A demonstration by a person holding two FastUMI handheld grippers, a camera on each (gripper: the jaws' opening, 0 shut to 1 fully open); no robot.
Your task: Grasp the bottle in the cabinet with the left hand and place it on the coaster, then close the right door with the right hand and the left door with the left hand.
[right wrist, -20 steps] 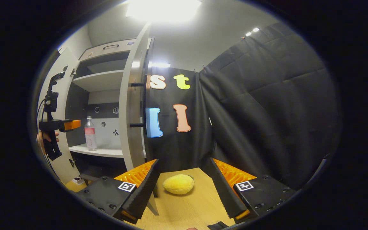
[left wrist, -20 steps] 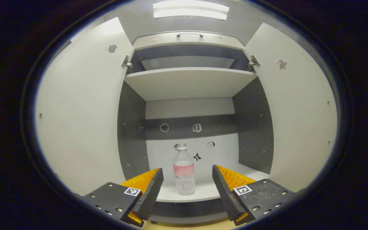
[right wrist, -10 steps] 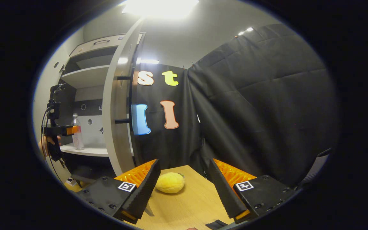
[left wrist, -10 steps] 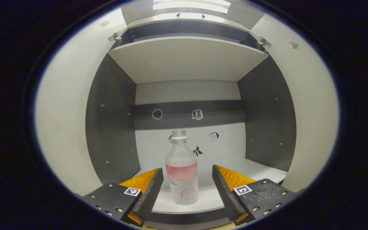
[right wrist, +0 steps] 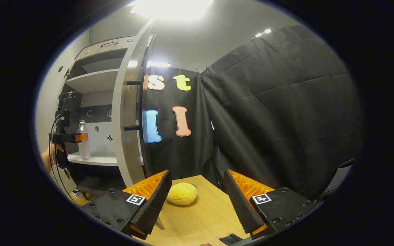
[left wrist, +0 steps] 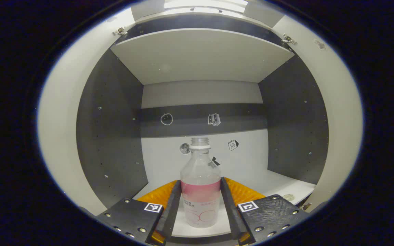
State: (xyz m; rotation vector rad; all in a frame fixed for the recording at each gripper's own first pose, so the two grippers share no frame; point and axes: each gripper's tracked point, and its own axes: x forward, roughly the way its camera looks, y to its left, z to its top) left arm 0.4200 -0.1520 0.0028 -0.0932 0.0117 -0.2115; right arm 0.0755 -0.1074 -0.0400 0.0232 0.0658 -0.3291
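In the left gripper view, the left gripper [left wrist: 199, 201] reaches into the open cabinet [left wrist: 115, 116], whose side walls are dark and dotted with small holes. Its two wedge-shaped fingers [left wrist: 174, 205] stand on either side of the bottle [left wrist: 200, 186] and lie against its label band, pinching it. The bottle is clear ribbed plastic with a rounded shoulder, a narrow neck and a pink band around the middle; it stands upright near the front edge of the smooth white lower shelf [left wrist: 279, 186]. A flat pale upper shelf [left wrist: 200, 54] spans the cabinet above. Small stickers dot the back wall.

In the right gripper view, the right gripper [right wrist: 194, 200] hangs over the light wood-grain desk [right wrist: 200, 222], its ridged fingers [right wrist: 154, 201] spread wide with nothing between them. A fuzzy yellow rounded plush [right wrist: 182, 193] lies on the desk beyond the fingertips. To the left the right door [right wrist: 125, 112] stands open, edge-on, with a dark bar handle. Past it the bottle [right wrist: 83, 143] stands on the lower shelf [right wrist: 94, 159], with the left gripper [right wrist: 75, 137] at its label band, held by a hand [right wrist: 58, 148].
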